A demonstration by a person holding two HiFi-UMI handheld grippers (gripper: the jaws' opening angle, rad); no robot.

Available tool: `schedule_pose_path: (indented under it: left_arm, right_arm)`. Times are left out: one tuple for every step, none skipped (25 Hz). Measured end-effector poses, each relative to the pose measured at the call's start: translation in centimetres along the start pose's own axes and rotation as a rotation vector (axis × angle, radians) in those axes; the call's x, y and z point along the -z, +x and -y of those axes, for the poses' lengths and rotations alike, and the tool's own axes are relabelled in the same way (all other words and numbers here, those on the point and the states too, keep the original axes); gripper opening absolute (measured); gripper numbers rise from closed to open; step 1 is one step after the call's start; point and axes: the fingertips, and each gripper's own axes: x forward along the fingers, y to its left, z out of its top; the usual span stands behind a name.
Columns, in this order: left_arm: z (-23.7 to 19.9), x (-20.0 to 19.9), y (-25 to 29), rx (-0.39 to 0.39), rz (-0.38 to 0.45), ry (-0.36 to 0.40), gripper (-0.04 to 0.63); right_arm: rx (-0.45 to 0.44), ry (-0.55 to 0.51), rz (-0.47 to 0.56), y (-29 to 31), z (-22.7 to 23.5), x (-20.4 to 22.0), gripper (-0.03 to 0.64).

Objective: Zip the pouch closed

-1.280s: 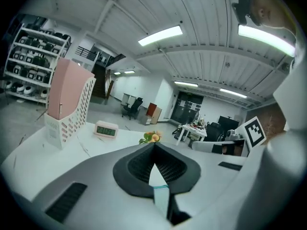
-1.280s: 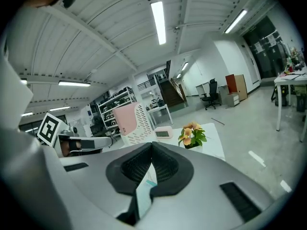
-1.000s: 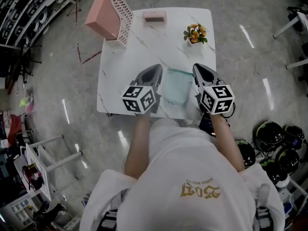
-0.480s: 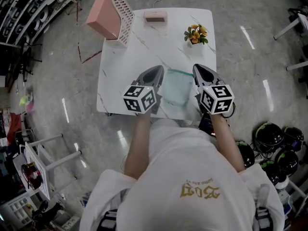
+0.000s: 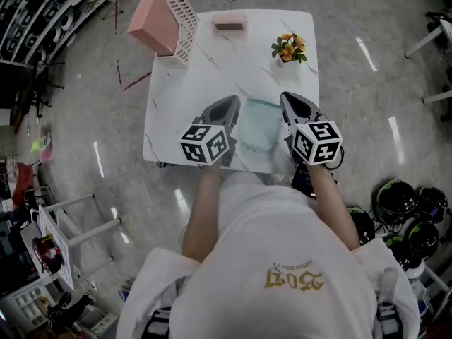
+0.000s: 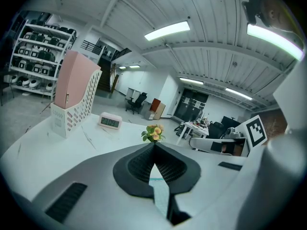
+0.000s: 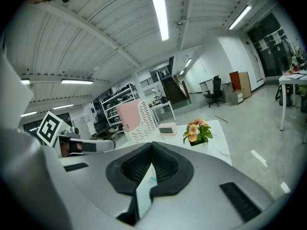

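A pale teal pouch [image 5: 258,126] lies flat on the white marble table [image 5: 191,83], near its front edge, between my two grippers. My left gripper [image 5: 232,100] hovers just left of the pouch, jaws shut on nothing. My right gripper [image 5: 285,97] hovers just right of it, also shut and empty. In the left gripper view the jaws meet at their tips [image 6: 154,144], and a strip of the pouch [image 6: 157,186] shows below them. In the right gripper view the tips [image 7: 152,144] touch, with a sliver of pouch [image 7: 144,190] beneath.
A pink file holder [image 5: 166,20] stands at the table's far left corner. A small pink clock [image 5: 229,22] sits at the far edge. A little pot of orange flowers [image 5: 288,49] stands at the far right. Helmets [image 5: 402,203] lie on the floor to the right.
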Motion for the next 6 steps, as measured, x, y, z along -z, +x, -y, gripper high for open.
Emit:
schedule_pose_path:
  left_arm:
    - [0.2,0.1,-0.04,0.002,-0.002,0.0,0.017]
    - [0.41,0.22,-0.08,0.004,-0.004,0.001,0.017]
    - [0.59,0.36,-0.1,0.006,-0.007,0.002,0.017]
    - [0.75,0.48,-0.13,0.007,-0.009,0.002,0.017]
    - [0.87,0.59,-0.16,0.008,-0.01,0.003,0.017]
    - [0.98,0.7,-0.2,0.009,-0.012,0.003,0.017]
  right_arm:
    - [-0.003,-0.003,-0.001,-0.1,-0.12,0.02,0.011]
    - [-0.005,-0.003,-0.002,-0.23,-0.2,0.08,0.011]
    - [-0.008,-0.002,-0.002,-0.35,-0.25,0.17,0.011]
    - [-0.01,-0.001,-0.003,-0.45,-0.3,0.26,0.011]
    - [-0.012,0.0,-0.003,-0.53,-0.36,0.36,0.011]
    - [-0.015,0.001,-0.004,-0.61,-0.42,0.45,0.011]
